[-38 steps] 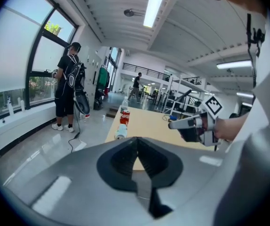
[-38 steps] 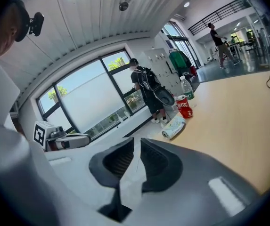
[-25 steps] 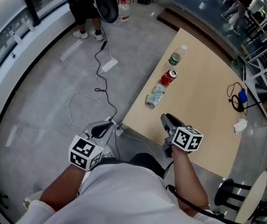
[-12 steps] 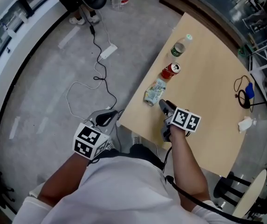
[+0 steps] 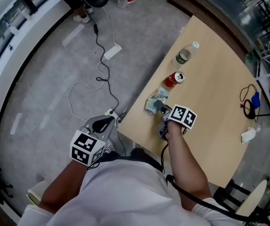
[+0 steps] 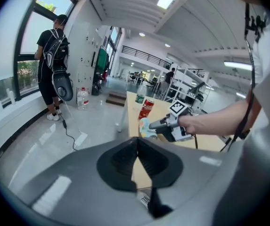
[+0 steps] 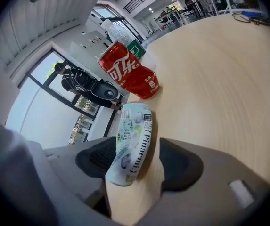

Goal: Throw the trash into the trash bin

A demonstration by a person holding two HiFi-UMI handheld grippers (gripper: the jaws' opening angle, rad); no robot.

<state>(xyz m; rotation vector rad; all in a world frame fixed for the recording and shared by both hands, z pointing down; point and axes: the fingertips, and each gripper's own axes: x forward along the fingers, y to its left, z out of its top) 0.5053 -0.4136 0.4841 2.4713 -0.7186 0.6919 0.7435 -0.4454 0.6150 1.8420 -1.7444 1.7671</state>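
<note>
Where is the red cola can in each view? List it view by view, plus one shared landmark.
Head view: red cola can, upper centre-right, near the table's left edge.
Left gripper view: can, just above centre.
Right gripper view: can, upper left of centre.
Shared landmark: crumpled white can lying beside it.

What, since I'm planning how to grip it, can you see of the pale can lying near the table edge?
The pale can looks like thin metal, dented and squashed, printed white with green and blue, a barcode and dark lettering. It lies on its side on the wooden table near the edge, a red can just beyond it. The right gripper straddles it; its fingers have just been opening and do not clamp it.
</note>
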